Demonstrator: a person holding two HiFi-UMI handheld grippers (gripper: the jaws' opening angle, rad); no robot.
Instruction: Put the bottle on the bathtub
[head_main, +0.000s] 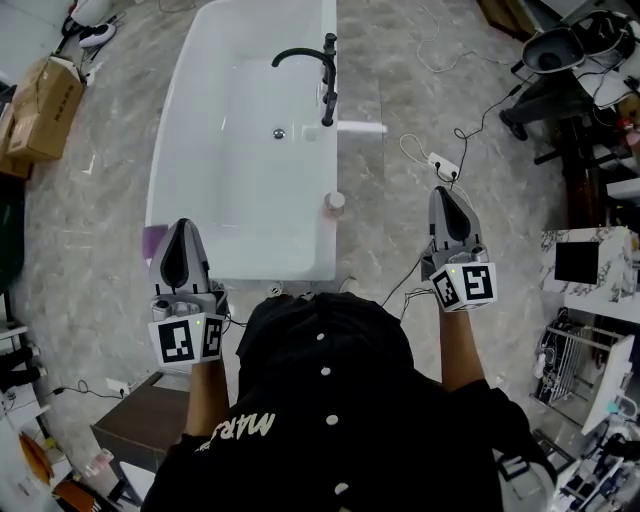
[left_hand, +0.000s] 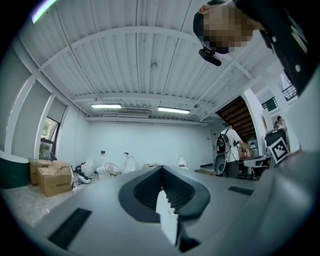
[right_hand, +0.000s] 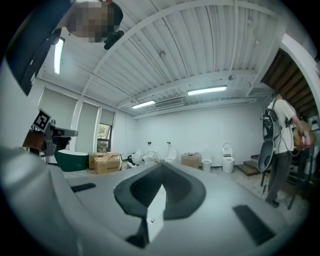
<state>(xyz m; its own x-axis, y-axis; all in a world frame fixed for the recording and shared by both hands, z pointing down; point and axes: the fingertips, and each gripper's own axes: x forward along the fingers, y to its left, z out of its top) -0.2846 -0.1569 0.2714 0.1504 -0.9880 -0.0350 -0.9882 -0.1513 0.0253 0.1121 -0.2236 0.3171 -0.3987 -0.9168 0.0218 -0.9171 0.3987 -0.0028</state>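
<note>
In the head view a white bathtub (head_main: 215, 230) with a black faucet (head_main: 322, 72) lies ahead of me. A small pale bottle (head_main: 335, 203) with a pinkish top stands upright on the tub's right rim, near the front corner. My left gripper (head_main: 184, 230) is held over the tub's front left corner, shut and empty. My right gripper (head_main: 445, 195) hovers over the floor to the right of the tub, also shut and empty, about a hand's width from the bottle. Both gripper views look out level across the room; the left gripper (left_hand: 162, 172) and right gripper (right_hand: 160, 167) show jaws pressed together.
A purple object (head_main: 154, 240) lies at the tub's left edge beside the left gripper. Cables and a power strip (head_main: 444, 166) run over the floor on the right. Cardboard boxes (head_main: 42, 105) stand at the left, a dark cabinet (head_main: 140, 425) below left, a rack (head_main: 590, 350) at right.
</note>
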